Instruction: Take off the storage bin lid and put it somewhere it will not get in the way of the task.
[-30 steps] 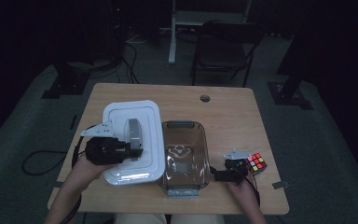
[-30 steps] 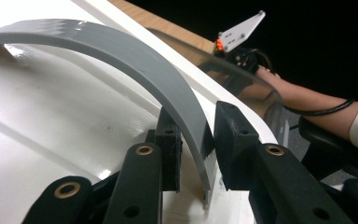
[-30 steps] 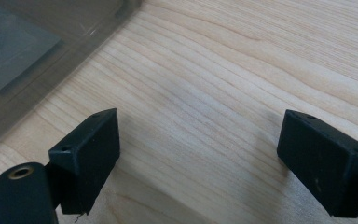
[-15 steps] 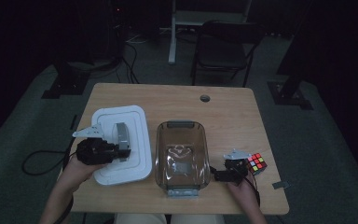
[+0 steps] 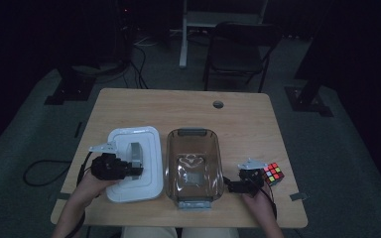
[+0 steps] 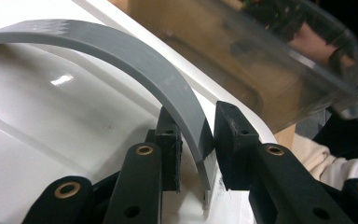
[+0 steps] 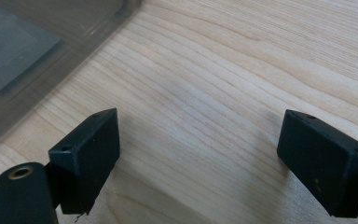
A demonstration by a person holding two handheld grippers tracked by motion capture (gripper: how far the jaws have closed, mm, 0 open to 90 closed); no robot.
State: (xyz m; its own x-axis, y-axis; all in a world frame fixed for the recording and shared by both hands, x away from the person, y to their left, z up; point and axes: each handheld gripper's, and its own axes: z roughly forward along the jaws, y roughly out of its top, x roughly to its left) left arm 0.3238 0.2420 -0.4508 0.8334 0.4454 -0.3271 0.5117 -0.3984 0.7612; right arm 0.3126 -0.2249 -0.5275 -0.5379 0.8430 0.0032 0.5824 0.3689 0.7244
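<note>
My left gripper (image 6: 196, 154) pinches the grey handle (image 6: 121, 56) of the white lid (image 5: 131, 163), which lies near the table's (image 5: 188, 106) left front corner, beside the clear box (image 5: 193, 166). My right gripper (image 7: 198, 154) rests spread open above bare wood near the right front corner.

Rubik's cube (image 5: 273, 173), wooden table (image 5: 178, 106), chair (image 5: 240, 52)

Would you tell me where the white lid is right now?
In the high view, the lid lies flat on the table's left side, just left of the clear bin.
</note>
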